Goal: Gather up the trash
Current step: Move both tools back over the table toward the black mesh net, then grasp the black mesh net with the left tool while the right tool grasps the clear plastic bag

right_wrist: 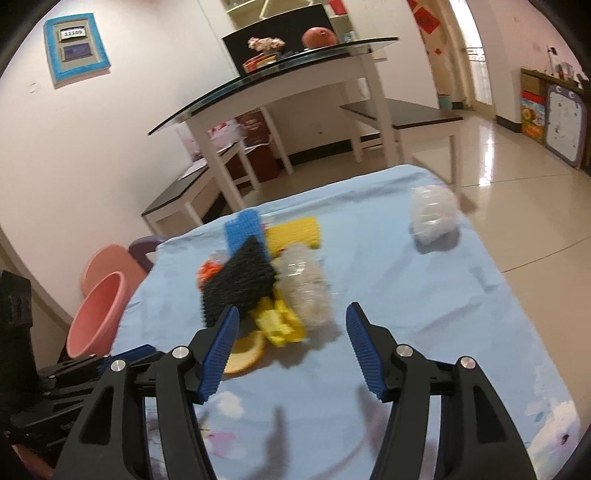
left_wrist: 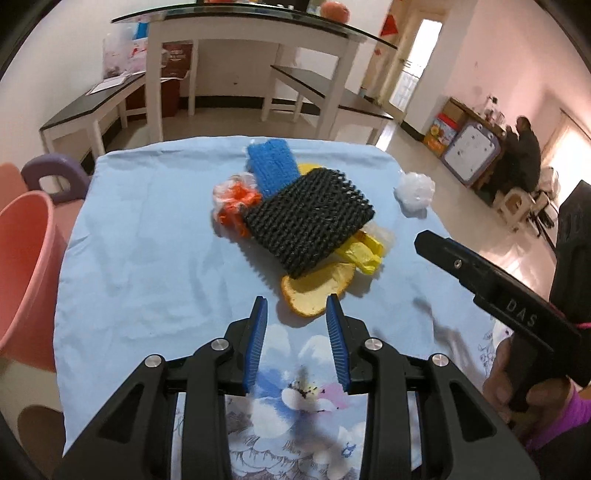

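A heap of trash lies mid-table on the blue cloth point(left_wrist: 147, 229): a black foam net point(left_wrist: 310, 221) point(right_wrist: 240, 286) on top, a blue foam net point(left_wrist: 273, 166) point(right_wrist: 243, 230) behind it, orange and clear plastic point(left_wrist: 234, 203), a yellow wrapper point(left_wrist: 364, 254) point(right_wrist: 280, 323), an orange peel point(left_wrist: 314, 291) point(right_wrist: 245, 352). The right wrist view also shows a yellow foam net point(right_wrist: 295, 232) and a clear crumpled wrapper point(right_wrist: 304, 284). A white wad point(left_wrist: 413, 190) point(right_wrist: 434, 216) lies apart at the right. My left gripper point(left_wrist: 297, 308) stands open just short of the peel. My right gripper point(right_wrist: 291, 317) stands open and empty near the yellow wrapper.
A pink bucket point(left_wrist: 22, 266) point(right_wrist: 96, 314) stands off the table's left edge, beside a purple stool point(left_wrist: 55, 177). A glass-topped white table point(left_wrist: 258, 26) and dark benches point(left_wrist: 332, 92) stand behind. A person point(left_wrist: 524, 155) sits far right. A hand point(left_wrist: 517, 387) holds the right gripper's handle.
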